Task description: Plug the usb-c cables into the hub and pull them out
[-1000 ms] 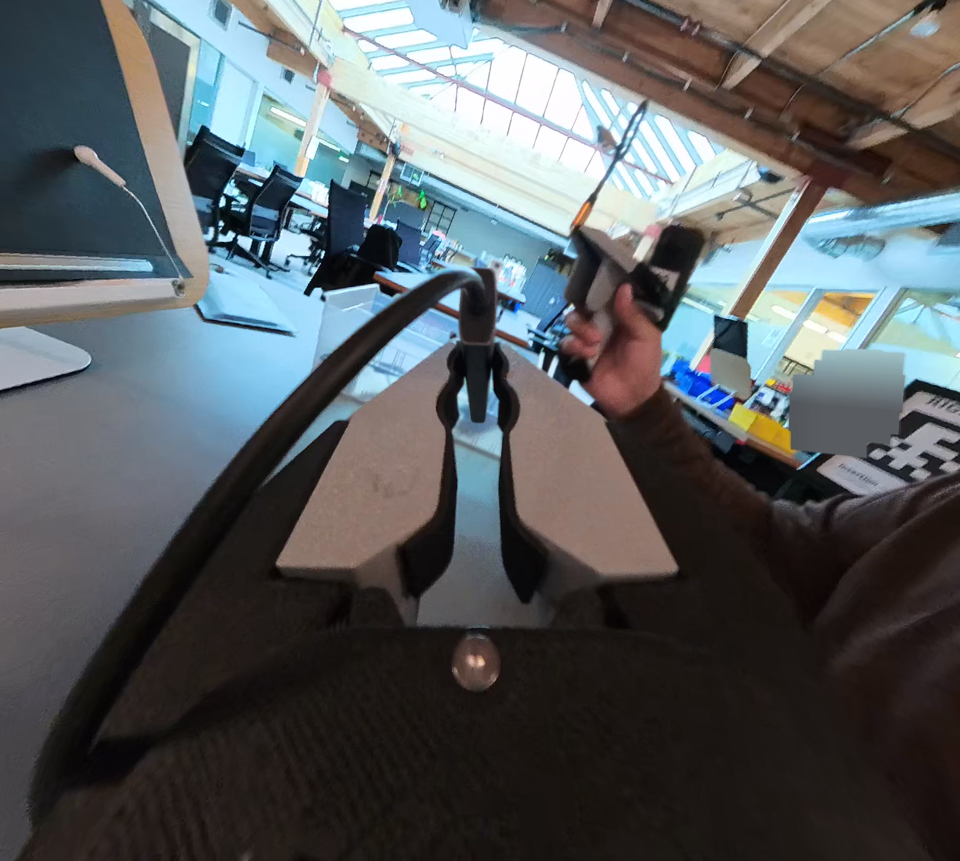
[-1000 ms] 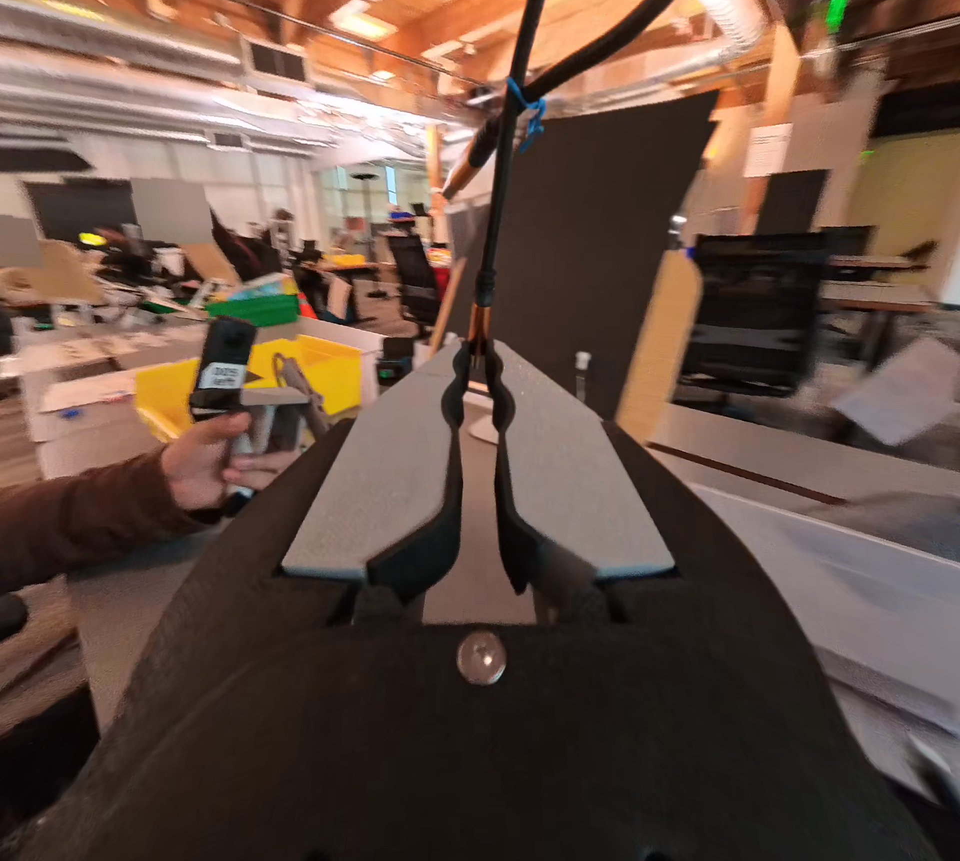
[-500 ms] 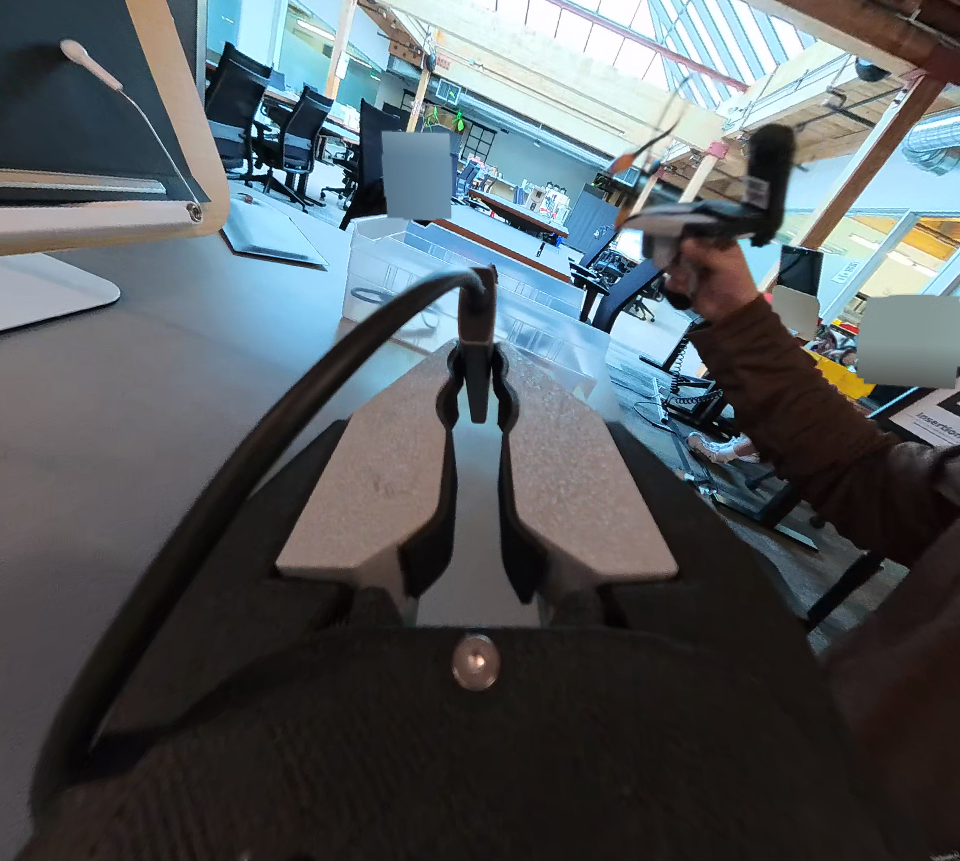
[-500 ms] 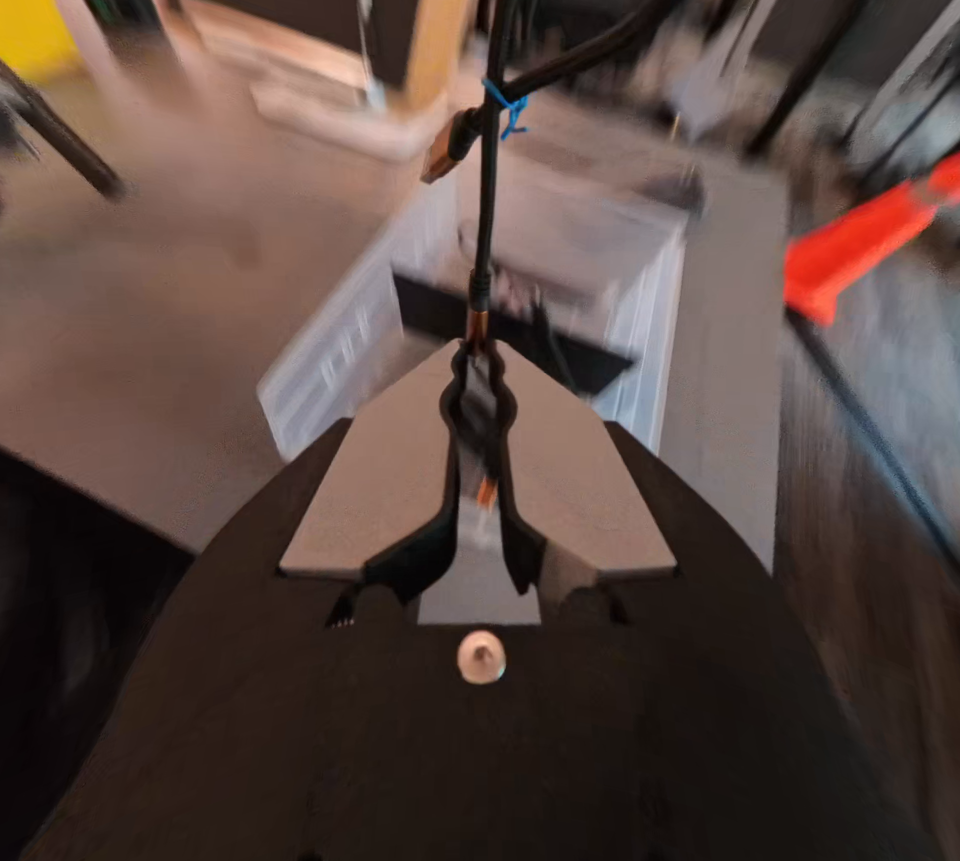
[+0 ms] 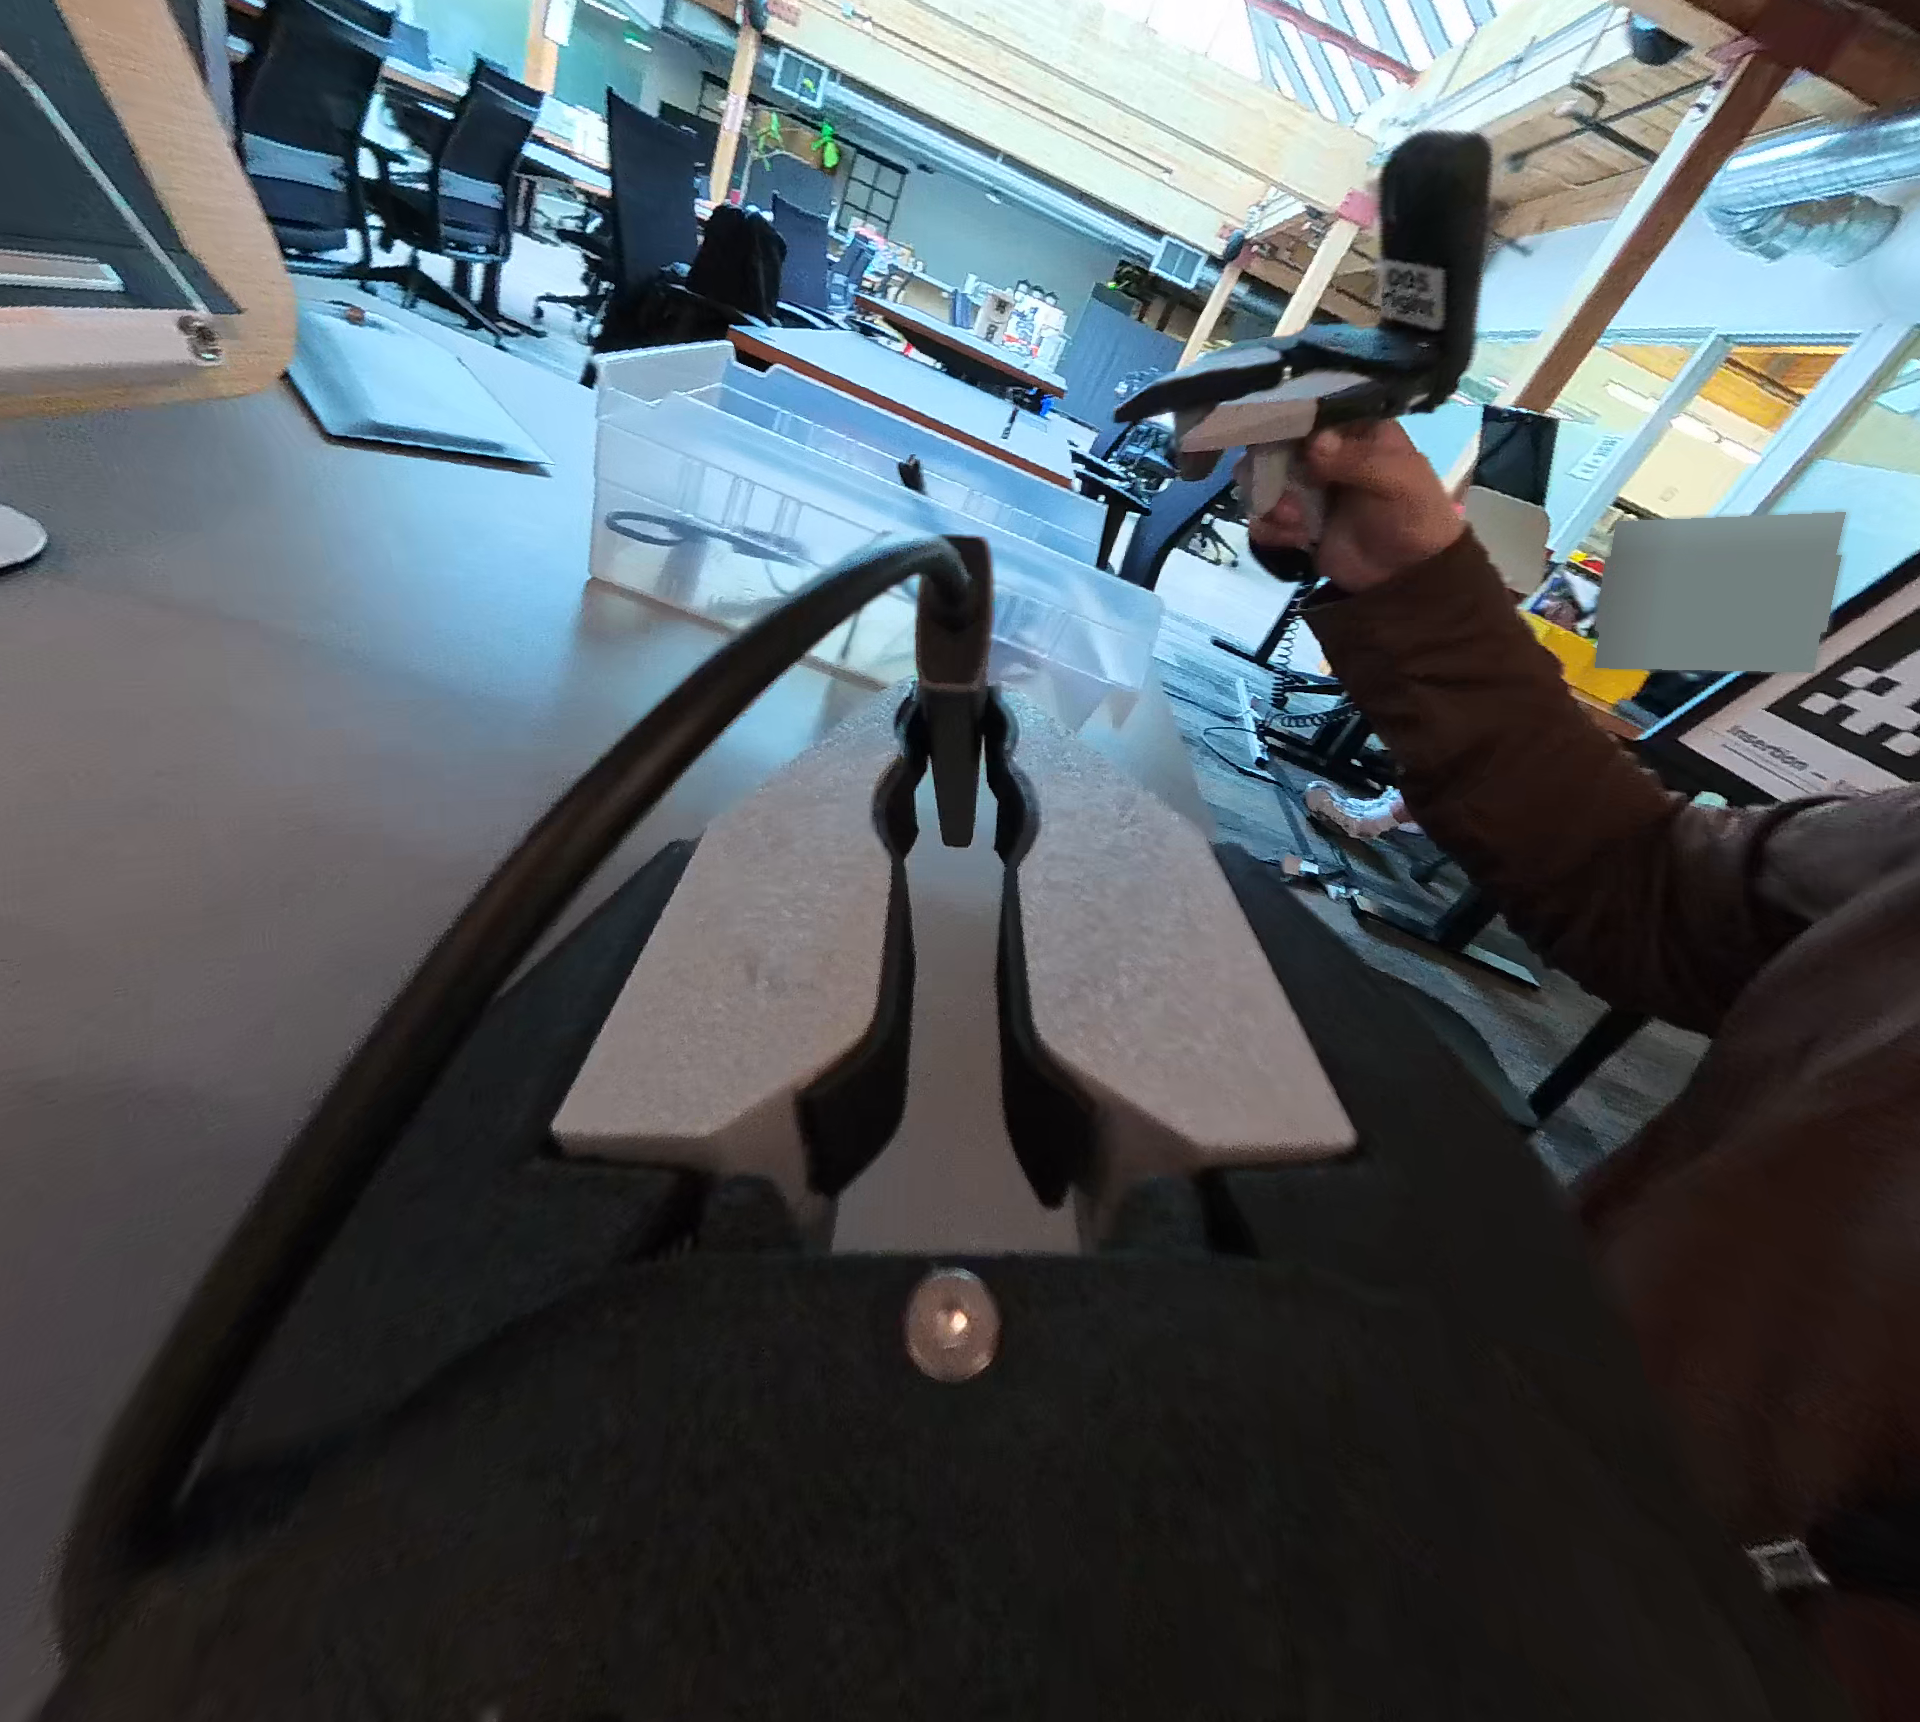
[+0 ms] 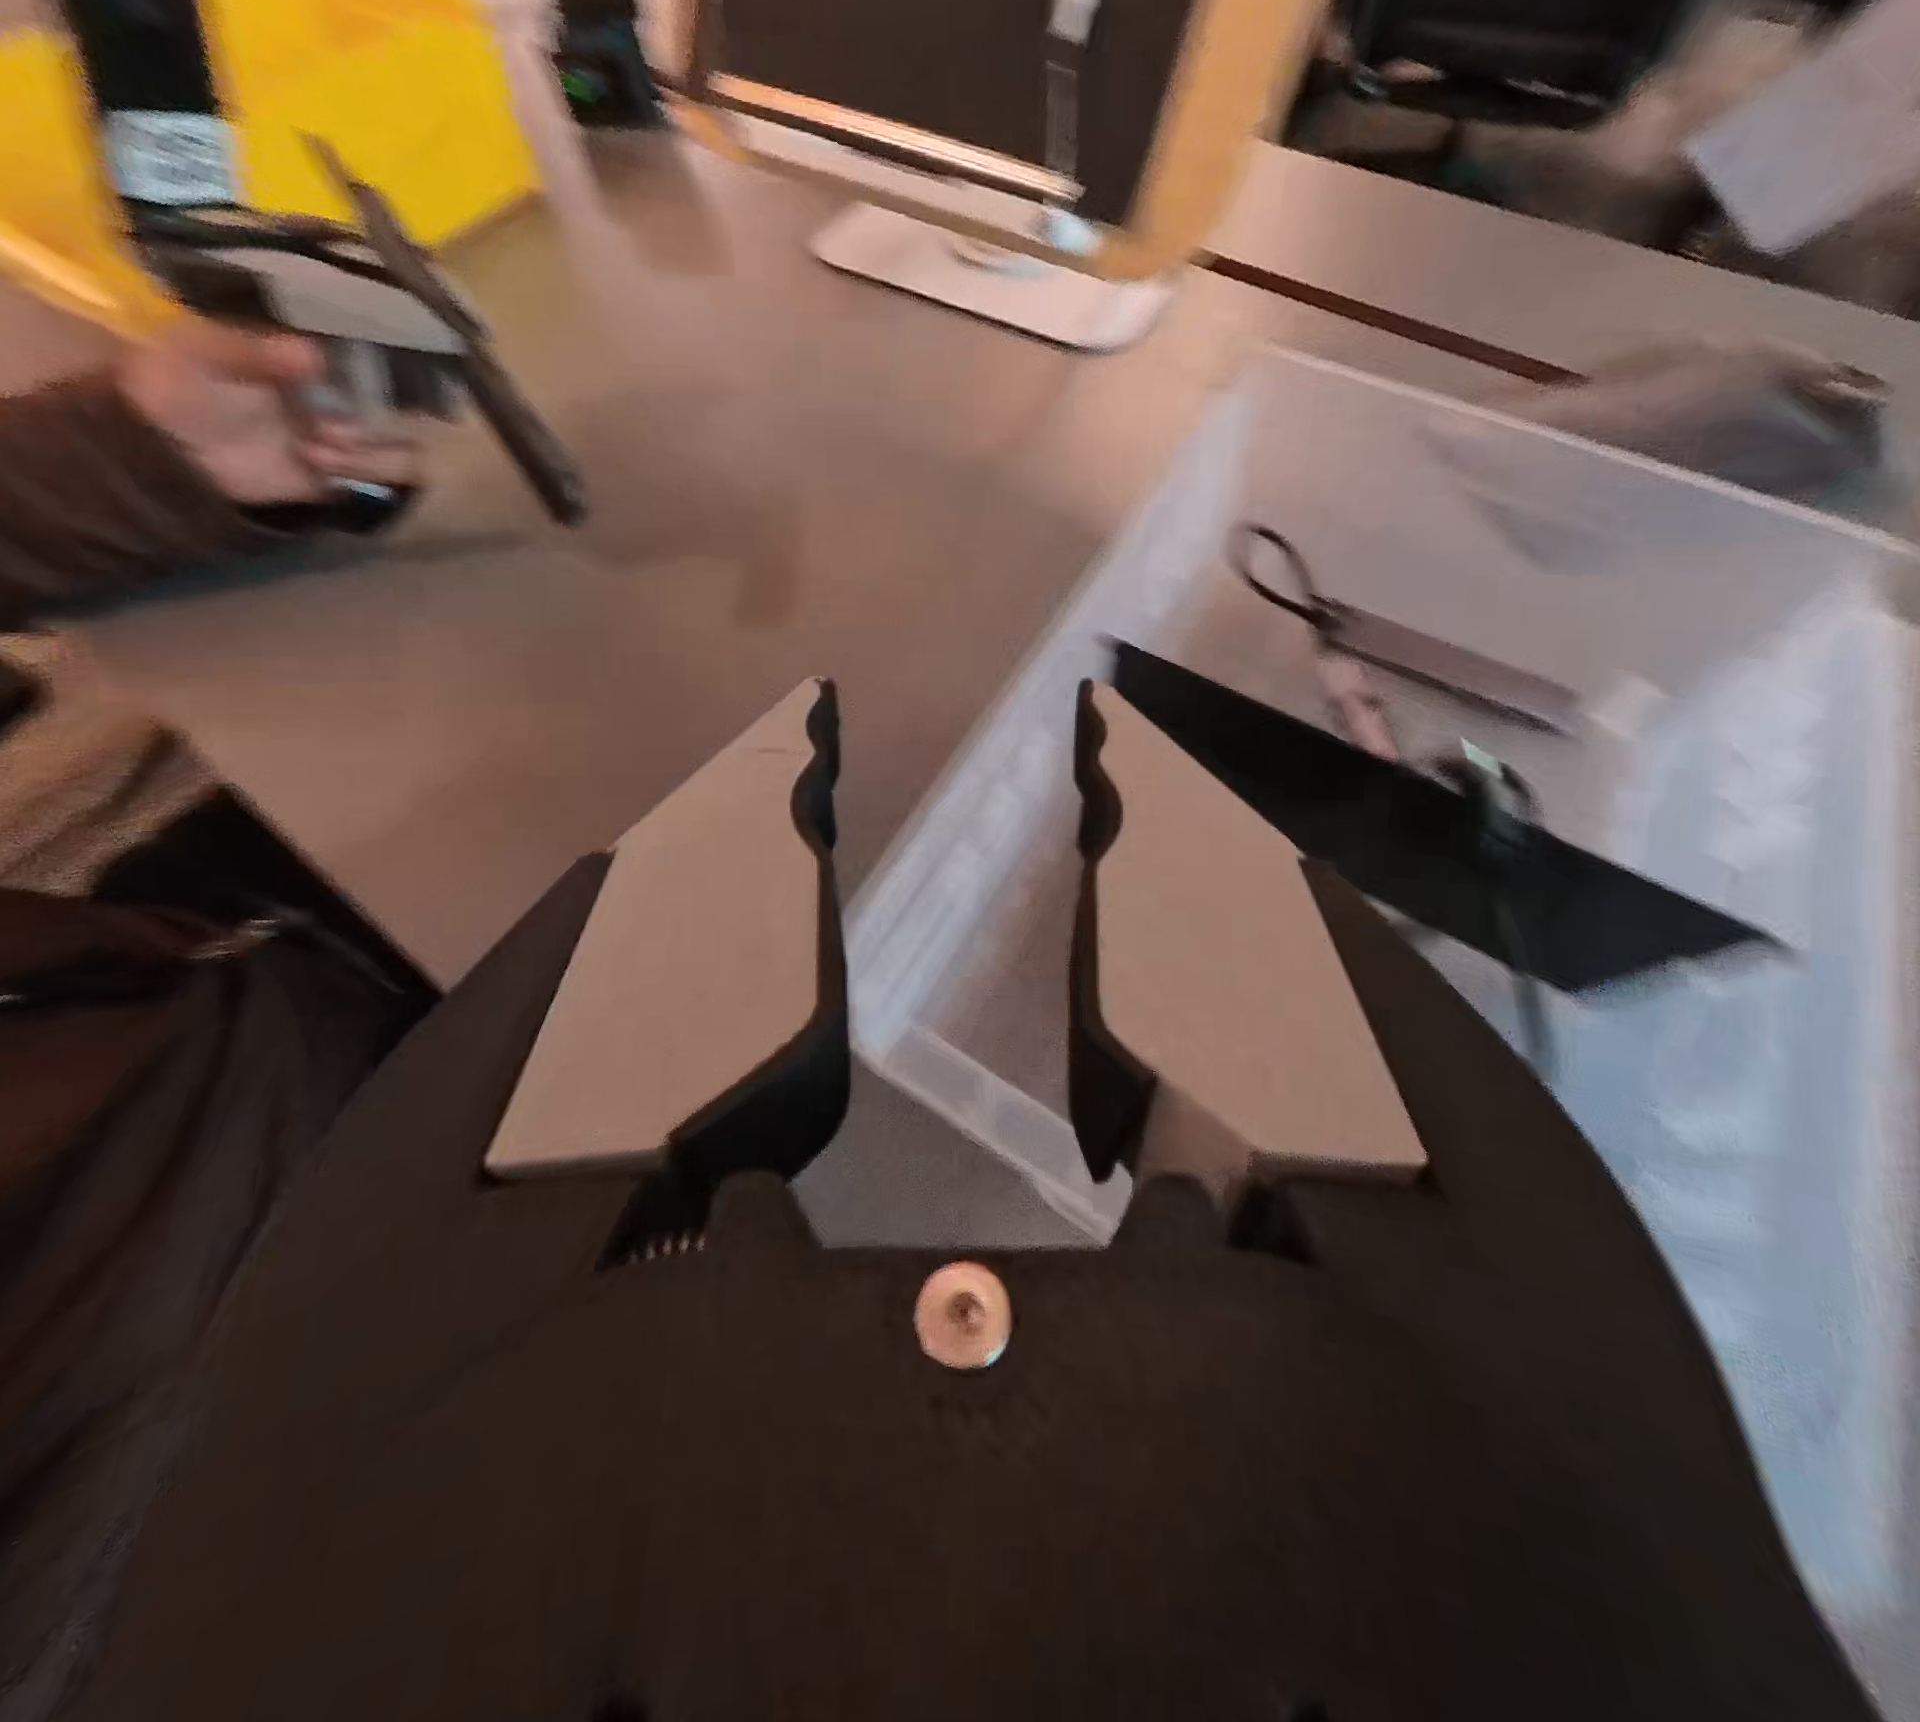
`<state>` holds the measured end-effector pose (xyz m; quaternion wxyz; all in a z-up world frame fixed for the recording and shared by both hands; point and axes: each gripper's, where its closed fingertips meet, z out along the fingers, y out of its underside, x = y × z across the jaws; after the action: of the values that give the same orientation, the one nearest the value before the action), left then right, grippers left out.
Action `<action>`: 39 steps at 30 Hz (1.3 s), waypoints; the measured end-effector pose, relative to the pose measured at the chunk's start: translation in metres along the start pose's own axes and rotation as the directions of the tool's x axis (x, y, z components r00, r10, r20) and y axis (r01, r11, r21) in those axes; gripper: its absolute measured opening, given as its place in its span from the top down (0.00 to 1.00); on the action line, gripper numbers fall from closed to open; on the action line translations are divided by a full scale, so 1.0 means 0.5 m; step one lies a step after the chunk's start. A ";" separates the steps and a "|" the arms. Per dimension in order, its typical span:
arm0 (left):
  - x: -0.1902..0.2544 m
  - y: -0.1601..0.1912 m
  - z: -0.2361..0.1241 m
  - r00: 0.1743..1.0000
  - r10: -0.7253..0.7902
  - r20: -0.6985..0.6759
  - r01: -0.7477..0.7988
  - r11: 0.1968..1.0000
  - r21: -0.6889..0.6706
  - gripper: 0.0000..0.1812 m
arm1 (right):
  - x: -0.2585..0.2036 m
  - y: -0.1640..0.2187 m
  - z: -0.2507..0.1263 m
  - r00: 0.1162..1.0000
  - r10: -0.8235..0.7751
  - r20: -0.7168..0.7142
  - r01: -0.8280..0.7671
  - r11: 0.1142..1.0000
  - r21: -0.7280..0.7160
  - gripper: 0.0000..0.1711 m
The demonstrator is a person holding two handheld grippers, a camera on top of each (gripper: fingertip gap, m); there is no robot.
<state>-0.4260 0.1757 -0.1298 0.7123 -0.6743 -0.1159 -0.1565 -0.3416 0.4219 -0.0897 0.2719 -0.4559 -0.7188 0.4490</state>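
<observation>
**Left claw gripped a cable plug; right claw stood empty over the bin**

From my left wrist view, the left gripper (image 5: 954,742) was clenched on the plug of a black cable (image 5: 499,934), whose cord arched away toward 8 o'clock over the grey table (image 5: 260,685). Only this view showed the cable. It also showed the right gripper (image 5: 1174,415) at 1 o'clock, raised in a hand (image 5: 1351,509) above the clear plastic bin (image 5: 790,467), with nothing seen between its fingers.

My right wrist view, heavily blurred, gave what the left could not: the bin's inside. The right gripper (image 6: 951,716) was released, jaws well apart and empty, hanging over the bin's near wall (image 6: 997,831). Within the bin at 2 o'clock lay a black flat sheet (image 6: 1382,831) and a slim grey hub-like bar with a looped lead (image 6: 1444,664); I could not tell more through the blur. The left gripper (image 6: 499,425) showed smeared at 10 o'clock.

A monitor base (image 6: 987,280) stood at 12 o'clock beyond the bin, and yellow bins (image 6: 353,83) at 11 o'clock. Bare table lay between the two grippers, from 9 to 12 o'clock.
</observation>
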 end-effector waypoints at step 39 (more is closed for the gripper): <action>0.033 -0.010 -0.001 0.996 -0.077 -0.048 0.077 0.997 -0.020 0.94 | 0.152 -0.285 0.020 0.653 -0.589 -0.476 0.511 0.807 -0.297 0.97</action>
<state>-0.4127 0.1737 -0.1190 0.7021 -0.6718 -0.1228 -0.2014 -0.4412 0.4604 0.0318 0.5569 -0.3420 -0.7428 0.1454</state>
